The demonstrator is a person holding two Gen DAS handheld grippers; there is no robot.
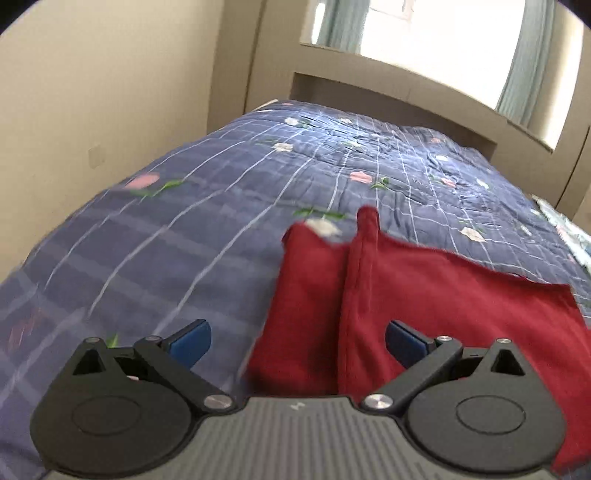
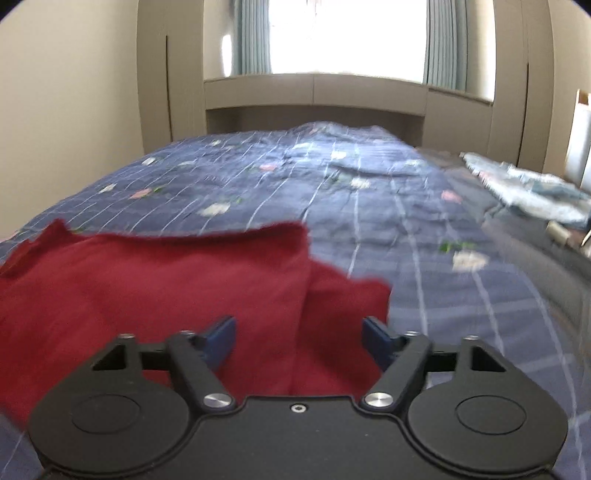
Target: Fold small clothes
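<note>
A bed takes up most of both views, covered by a blue quilt point(image 1: 229, 206) with thin white check lines and small pink and white flowers with green leaves. Behind it stands a beige headboard unit point(image 2: 314, 92) with tall cupboards on either side, and above that a bright window point(image 2: 347, 33) framed by pale blue-grey curtains point(image 2: 255, 37). A plain cream wall point(image 1: 92, 92) runs along the left side of the bed. At the far right edge of the quilt lies a rumpled pile of light blue and white cloth point(image 2: 532, 188).

A dark red garment point(image 1: 424, 295) lies flat on the quilt at the near end of the bed. It is already partly folded: a straight seam or fold edge runs lengthwise in the left wrist view, and one layer lies over another near the right side in the right wrist view. Its far edge is slightly ragged and blurred.

The left gripper point(image 1: 297, 341) hovers over the garment's left edge, jaws spread wide and released, with one blue pad point(image 1: 192, 341) over the quilt and the other over the red cloth. The right gripper point(image 2: 298, 341) is likewise spread apart and holds nothing, with its blue pads point(image 2: 221, 341) above the garment's right part.
</note>
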